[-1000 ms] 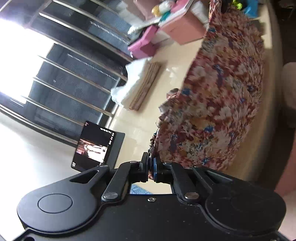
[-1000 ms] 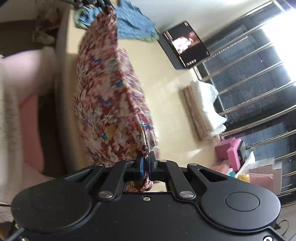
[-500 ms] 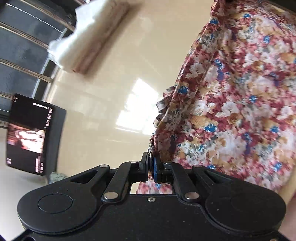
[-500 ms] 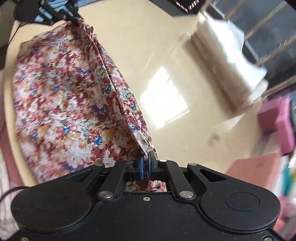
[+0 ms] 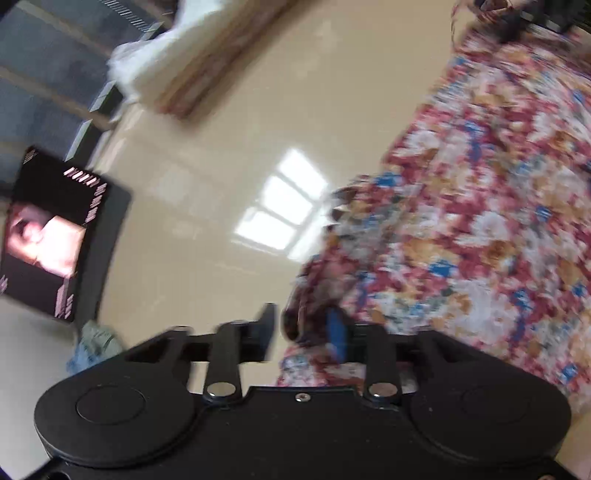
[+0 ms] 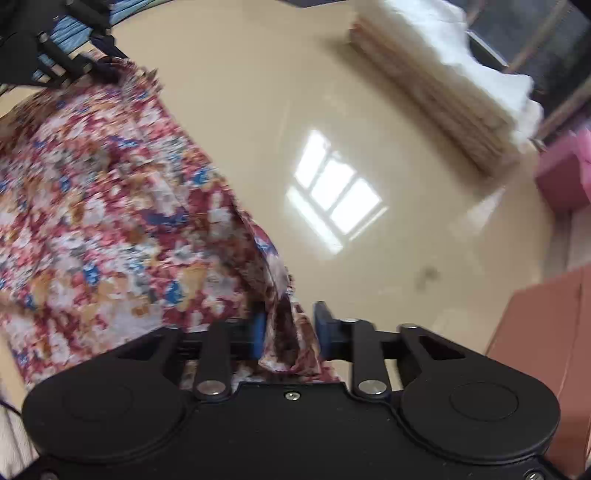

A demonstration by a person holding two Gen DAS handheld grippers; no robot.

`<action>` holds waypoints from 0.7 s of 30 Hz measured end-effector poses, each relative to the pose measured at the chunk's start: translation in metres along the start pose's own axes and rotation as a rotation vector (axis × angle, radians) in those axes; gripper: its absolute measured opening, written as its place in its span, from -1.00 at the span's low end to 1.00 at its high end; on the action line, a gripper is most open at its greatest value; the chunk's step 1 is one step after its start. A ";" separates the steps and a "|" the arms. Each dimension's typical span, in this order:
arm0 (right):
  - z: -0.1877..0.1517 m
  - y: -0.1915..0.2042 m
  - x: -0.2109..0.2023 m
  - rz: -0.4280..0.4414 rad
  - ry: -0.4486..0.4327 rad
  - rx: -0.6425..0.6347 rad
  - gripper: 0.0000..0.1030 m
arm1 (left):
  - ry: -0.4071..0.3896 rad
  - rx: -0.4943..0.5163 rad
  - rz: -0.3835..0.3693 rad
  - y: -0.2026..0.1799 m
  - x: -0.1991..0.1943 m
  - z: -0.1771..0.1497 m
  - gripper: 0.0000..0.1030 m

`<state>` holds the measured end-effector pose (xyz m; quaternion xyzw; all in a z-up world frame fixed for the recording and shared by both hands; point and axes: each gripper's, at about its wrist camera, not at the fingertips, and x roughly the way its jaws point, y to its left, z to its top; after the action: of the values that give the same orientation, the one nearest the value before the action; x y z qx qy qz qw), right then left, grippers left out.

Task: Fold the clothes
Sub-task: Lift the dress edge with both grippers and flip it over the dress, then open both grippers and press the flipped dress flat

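A red, white and blue floral garment lies spread on the glossy beige table. My left gripper hovers low over the cloth's near corner. Its jaws are opening, and the bunched corner sits loose between them, close to the blue pad. In the right wrist view the same floral garment stretches off to the left. My right gripper is opening too, with a fold of the cloth's other corner hanging slack between its blue pads. The other gripper shows at top left.
A stack of folded cream and white cloth lies at the table's far side by a barred window. A lit black screen stands on the left, pink boxes on the right, and a blue garment beyond the floral one.
Both grippers came down to the table with the floral garment pinched, laying it flat. Now both have opened and the corners lie loose between the pads.
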<state>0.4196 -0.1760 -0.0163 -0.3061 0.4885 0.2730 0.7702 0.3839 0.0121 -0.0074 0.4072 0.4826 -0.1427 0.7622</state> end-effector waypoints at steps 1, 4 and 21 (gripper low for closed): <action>-0.003 -0.002 -0.001 -0.018 -0.011 0.025 0.08 | -0.002 -0.034 0.024 0.002 -0.002 -0.001 0.45; -0.013 -0.008 -0.010 -0.049 -0.060 0.118 0.23 | -0.047 -0.144 0.050 0.011 -0.015 -0.010 0.56; -0.095 0.084 -0.088 -0.006 -0.586 0.460 0.73 | -0.588 -0.655 -0.180 -0.063 -0.086 -0.114 0.65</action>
<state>0.2705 -0.2007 0.0156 -0.0352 0.2948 0.2301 0.9268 0.2320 0.0437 0.0125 0.0429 0.2985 -0.1576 0.9403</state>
